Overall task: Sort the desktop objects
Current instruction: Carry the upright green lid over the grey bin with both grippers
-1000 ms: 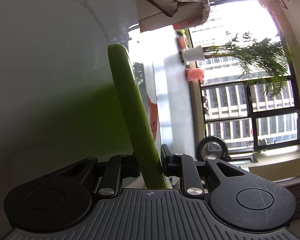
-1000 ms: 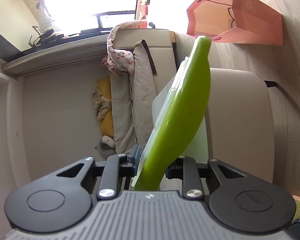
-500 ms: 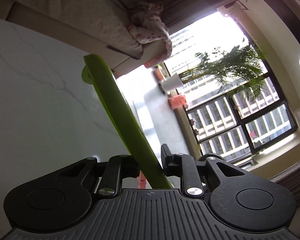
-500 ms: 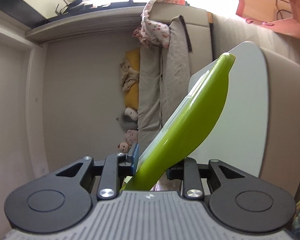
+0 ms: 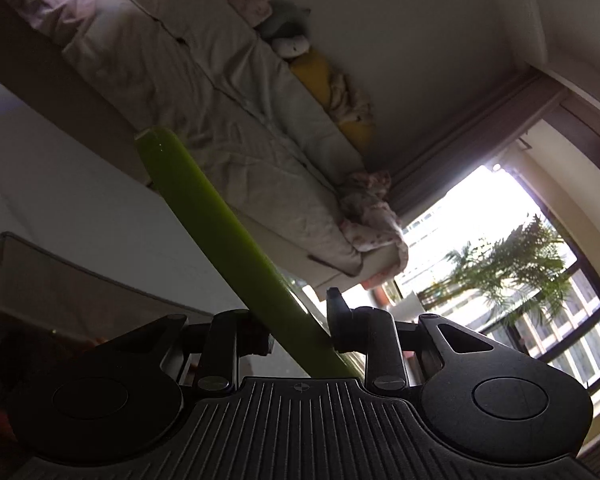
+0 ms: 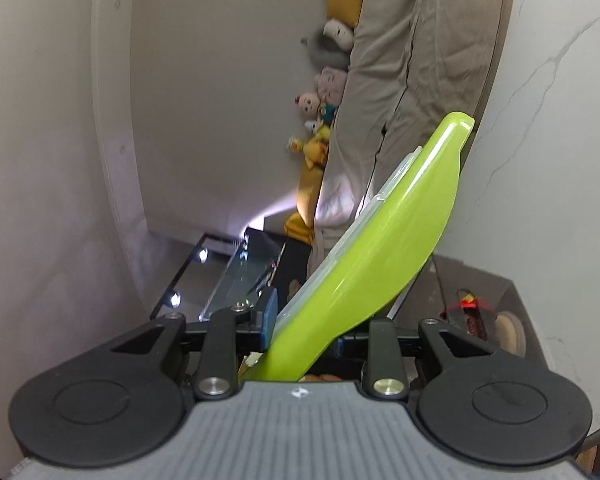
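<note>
Both grippers hold one green lid, a flat lime-green plastic piece with a clear inner rim. In the left wrist view the green lid (image 5: 220,240) shows edge-on, slanting up to the left, and my left gripper (image 5: 300,336) is shut on its near edge. In the right wrist view the green lid (image 6: 372,264) shows its broad curved face, tilted up to the right, and my right gripper (image 6: 308,336) is shut on its lower end. The lid is lifted above the white marble table (image 6: 540,160).
A clear storage box (image 5: 60,280) with small items inside sits below the lid; it also shows in the right wrist view (image 6: 480,312). A beige sofa (image 5: 220,100) with soft toys (image 5: 260,4) lies beyond the table. A window with a palm plant (image 5: 512,264) is at right.
Both grippers have swung with the lid, so the views now turn from the window and floor toward the sofa, the wall and the clear box. The grip on the lid is unchanged.
</note>
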`<state>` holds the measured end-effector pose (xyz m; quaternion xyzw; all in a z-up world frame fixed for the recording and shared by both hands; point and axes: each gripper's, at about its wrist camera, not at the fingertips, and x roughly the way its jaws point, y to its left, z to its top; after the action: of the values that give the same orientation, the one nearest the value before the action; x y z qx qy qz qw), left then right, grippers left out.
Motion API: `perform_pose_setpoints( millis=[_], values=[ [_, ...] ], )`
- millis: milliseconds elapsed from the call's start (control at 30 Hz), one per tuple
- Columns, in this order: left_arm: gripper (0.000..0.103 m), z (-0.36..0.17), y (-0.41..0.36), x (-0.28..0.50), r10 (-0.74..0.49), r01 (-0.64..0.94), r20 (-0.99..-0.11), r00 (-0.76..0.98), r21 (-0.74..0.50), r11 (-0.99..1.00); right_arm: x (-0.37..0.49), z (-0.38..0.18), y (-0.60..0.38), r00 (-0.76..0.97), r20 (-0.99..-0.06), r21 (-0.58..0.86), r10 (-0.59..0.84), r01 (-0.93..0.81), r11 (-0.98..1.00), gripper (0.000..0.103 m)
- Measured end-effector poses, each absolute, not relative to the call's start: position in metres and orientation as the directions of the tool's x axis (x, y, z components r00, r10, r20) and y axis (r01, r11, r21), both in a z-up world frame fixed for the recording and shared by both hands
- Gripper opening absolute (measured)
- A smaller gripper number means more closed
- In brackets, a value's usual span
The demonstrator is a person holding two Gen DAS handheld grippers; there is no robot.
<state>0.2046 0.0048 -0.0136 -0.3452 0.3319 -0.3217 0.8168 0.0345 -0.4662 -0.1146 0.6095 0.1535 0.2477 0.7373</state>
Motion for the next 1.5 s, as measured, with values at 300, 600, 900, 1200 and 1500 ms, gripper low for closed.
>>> perform_pose_setpoints(
  millis=[300, 600, 900, 1200, 1500],
  values=[
    [0.03, -0.052, 0.103, 0.164, -0.663, 0.175, -0.292, 0.69, -0.821, 0.544, 0.077, -0.115, -0.394, 0.706, 0.006, 0.956, 0.709, -0.212, 0.203, 0.031],
    [0.032, -0.087, 0.119, 0.128, -0.618, 0.121, -0.292, 0.73, -0.835, 0.537, 0.085, -0.119, -0.383, 0.631, -0.049, 0.933, 0.774, -0.248, 0.261, 0.033],
    [0.053, -0.096, 0.105, 0.117, -0.638, 0.089, -0.416, 0.648, -0.791, 0.605, 0.098, -0.132, -0.409, 0.632, -0.105, 0.932, 0.768, -0.208, 0.298, 0.031],
    [0.08, -0.077, 0.122, 0.126, -0.625, 0.047, -0.593, 0.509, -0.705, 0.708, 0.102, -0.152, -0.421, 0.667, -0.135, 0.948, 0.733, -0.128, 0.291, 0.029],
    [0.094, -0.045, 0.182, 0.134, -0.559, 0.051, -0.621, 0.55, -0.643, 0.764, 0.101, -0.168, -0.419, 0.684, -0.195, 0.948, 0.703, -0.054, 0.315, 0.024]
  ],
)
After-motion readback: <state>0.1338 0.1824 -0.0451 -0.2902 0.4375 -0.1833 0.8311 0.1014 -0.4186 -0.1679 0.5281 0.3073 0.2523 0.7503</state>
